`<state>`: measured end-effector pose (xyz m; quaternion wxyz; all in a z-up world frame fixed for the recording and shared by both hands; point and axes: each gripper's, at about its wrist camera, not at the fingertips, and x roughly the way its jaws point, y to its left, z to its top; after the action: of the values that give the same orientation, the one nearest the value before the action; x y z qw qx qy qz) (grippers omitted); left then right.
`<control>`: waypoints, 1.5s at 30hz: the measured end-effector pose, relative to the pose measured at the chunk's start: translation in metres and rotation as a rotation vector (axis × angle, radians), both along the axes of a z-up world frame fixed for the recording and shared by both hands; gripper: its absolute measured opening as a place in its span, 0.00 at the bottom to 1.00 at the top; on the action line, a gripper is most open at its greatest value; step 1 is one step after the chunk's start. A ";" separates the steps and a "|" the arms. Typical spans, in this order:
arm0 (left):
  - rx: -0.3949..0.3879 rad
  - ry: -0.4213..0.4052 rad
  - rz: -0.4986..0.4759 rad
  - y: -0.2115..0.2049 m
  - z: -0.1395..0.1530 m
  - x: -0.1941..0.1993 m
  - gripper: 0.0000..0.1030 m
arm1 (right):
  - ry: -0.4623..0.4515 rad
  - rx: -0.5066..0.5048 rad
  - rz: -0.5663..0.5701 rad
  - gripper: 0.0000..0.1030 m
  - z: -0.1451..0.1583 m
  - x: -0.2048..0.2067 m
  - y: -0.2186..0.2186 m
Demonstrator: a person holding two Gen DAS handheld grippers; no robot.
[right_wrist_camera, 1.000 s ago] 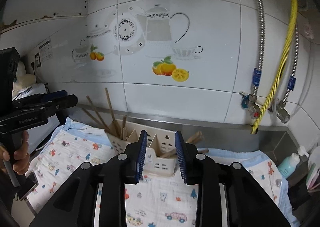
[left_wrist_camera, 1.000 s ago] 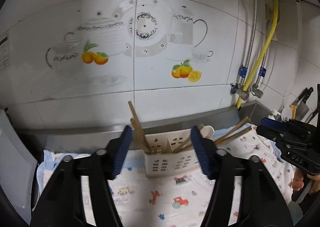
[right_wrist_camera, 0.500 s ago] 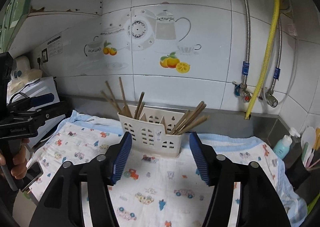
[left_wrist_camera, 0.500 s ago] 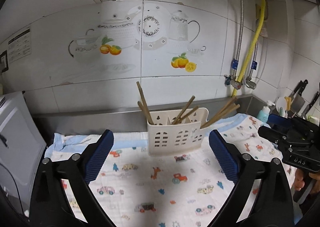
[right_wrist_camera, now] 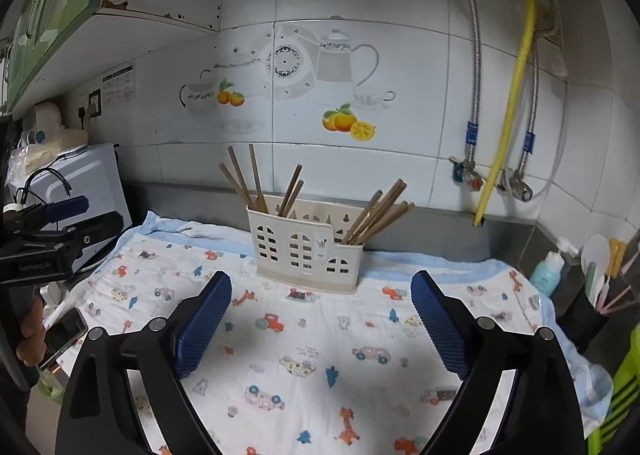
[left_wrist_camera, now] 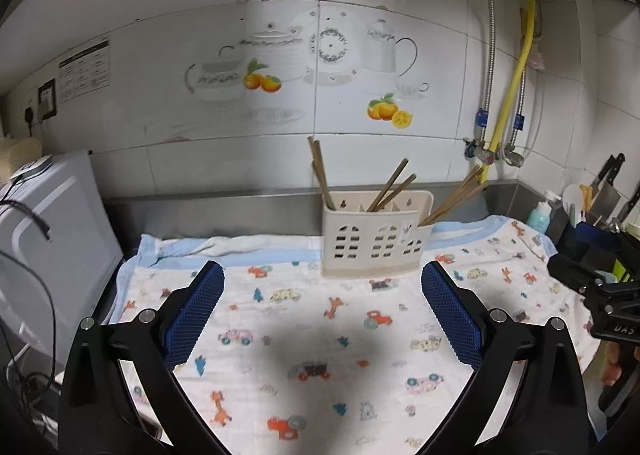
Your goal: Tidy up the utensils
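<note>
Left wrist view first: my left gripper (left_wrist_camera: 322, 313) has its jaws spread as wide as they go, with only printed cloth (left_wrist_camera: 280, 335) between the blue pads (left_wrist_camera: 194, 313). My right gripper (right_wrist_camera: 320, 319) has just been opening and stands nearly as wide, also holding nothing.

Everything I place here is relative to the cream utensil holder (left_wrist_camera: 374, 241). It stands upright on the far part of the cloth, close to the steel backsplash, ahead of both pairs of jaws and well apart from them. From my left gripper it lies ahead and a little to the right of centre; from my right gripper it lies ahead and slightly left of centre (right_wrist_camera: 306, 245). So it sits roughly between my 2 hands, neither clearly nearer.

Brown chopsticks (right_wrist_camera: 376, 213) stand in the holder's compartments. A few lean left out of the left end (right_wrist_camera: 240, 179), a pair rises from the middle, and a larger bundle fans low to the right out of the right end. Their long axes run steeply up and outward from the holder, so any regrasp would mean coming in across a stick near its upper end, not along it.

I judge that the sticks are all housed and no loose utensil shows on the cloth, so the sorting looks done or close to it. If tidying is left, the right-leaning bundle falls to my right gripper.
</note>
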<state>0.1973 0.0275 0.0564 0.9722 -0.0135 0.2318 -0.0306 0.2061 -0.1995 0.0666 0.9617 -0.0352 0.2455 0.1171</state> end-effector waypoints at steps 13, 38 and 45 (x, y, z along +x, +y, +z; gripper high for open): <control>0.002 0.014 0.034 0.007 -0.014 -0.045 0.95 | 0.010 0.013 -0.061 0.89 -0.016 -0.044 -0.006; -0.027 0.038 0.027 0.012 -0.031 -0.088 0.95 | 0.031 0.040 -0.087 0.91 -0.032 -0.092 -0.014; -0.014 0.032 0.019 0.008 -0.032 -0.092 0.95 | 0.040 0.030 -0.074 0.92 -0.037 -0.094 -0.010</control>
<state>0.1048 0.0352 0.0247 0.9685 -0.0231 0.2471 -0.0227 0.1123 -0.2096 0.0298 0.9606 -0.0092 0.2641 0.0857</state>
